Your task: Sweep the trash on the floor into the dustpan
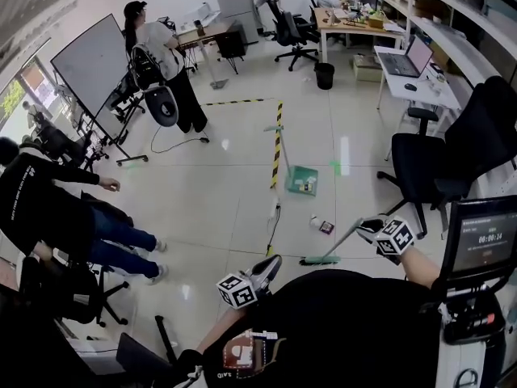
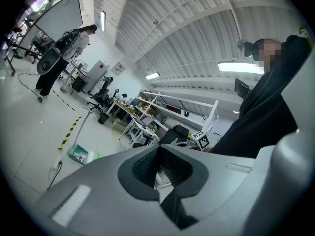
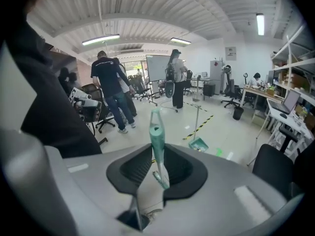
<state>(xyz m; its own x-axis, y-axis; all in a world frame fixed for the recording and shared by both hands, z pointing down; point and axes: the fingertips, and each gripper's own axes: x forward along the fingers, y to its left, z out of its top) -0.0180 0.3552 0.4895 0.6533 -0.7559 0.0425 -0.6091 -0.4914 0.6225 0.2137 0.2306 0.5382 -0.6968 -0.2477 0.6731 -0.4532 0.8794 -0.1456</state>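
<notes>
Head view shows the right gripper (image 1: pixel 370 227) clenched on the broom (image 1: pixel 339 243). The right gripper view confirms it: the teal handle stands between its 2 jaws. The broom's head rests on the floor (image 1: pixel 234 192). Trash (image 1: pixel 325 227) lies just beyond it, between the broom and the green dustpan (image 1: pixel 301 181), which sits farther off beside striped tape (image 1: pixel 277 148). The left gripper (image 1: pixel 271 265) is closed on nothing.

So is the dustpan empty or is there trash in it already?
Not empty: the head view shows pale bits inside the green dustpan; more trash lies outside.
</notes>
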